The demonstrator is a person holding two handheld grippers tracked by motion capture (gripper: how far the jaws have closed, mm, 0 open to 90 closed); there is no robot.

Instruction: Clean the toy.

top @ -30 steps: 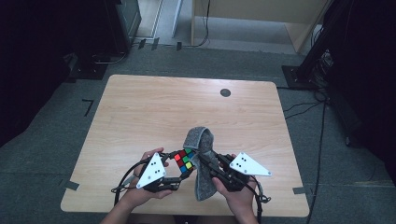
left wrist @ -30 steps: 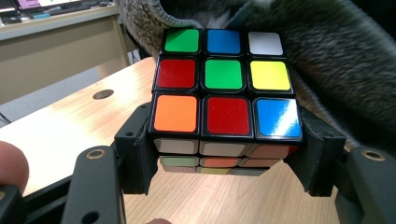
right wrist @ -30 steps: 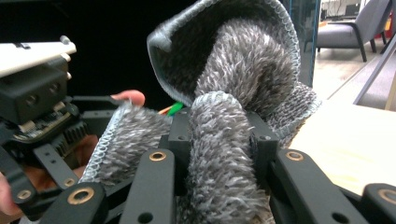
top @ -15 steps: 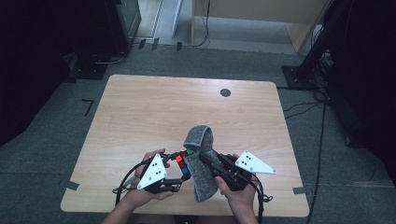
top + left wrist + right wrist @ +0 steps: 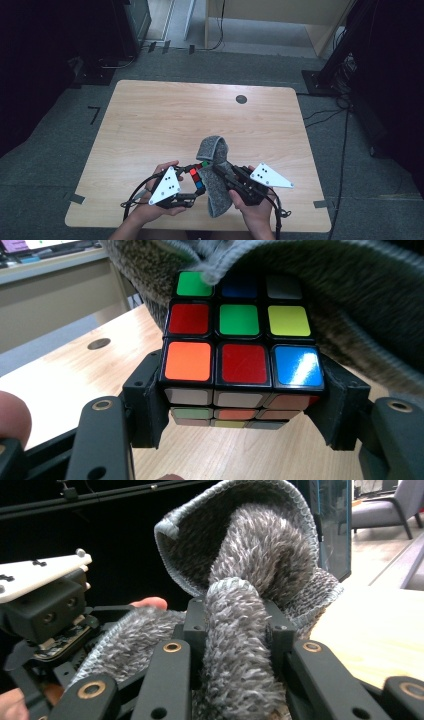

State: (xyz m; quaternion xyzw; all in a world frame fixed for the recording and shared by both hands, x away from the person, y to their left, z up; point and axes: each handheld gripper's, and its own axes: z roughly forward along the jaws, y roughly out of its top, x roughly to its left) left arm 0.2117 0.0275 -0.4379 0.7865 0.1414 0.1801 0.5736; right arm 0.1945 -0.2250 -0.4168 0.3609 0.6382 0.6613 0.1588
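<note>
— What had changed in that last second, and where was the cube?

— My right gripper [image 5: 223, 176] had tilted, so its grey plate swung lower in the high view and the cloth [image 5: 214, 172] folded further over the puzzle cube [image 5: 198, 175]. The jaws were closed tight on a bunched fold of that grey cloth; in the right gripper view the fuzzy roll [image 5: 235, 645] was pinched between them. They had only crept a touch tighter, so I'd call it a steady grip. My left gripper [image 5: 192, 184] hadn't shifted. It was clamped on the cube, one jaw on each side, with the cube's coloured face [image 5: 239, 342] turned up toward the cloth draped over its far rows.

— So what did that mean for the job?

— I judged I was midway through wiping the cube: the cloth was already lying on it, and the next stroke only needed the right gripper to drag across the face.

— Any room to move?

— Both hands sat at the bottom centre of the high view, close to the near edge of the tabletop [image 5: 165, 120], so pulling back was tight. The wide bare wood toward the upper part of the frame was free, apart from a small dark round spot [image 5: 241, 99] at upper right, well clear of us.
</note>
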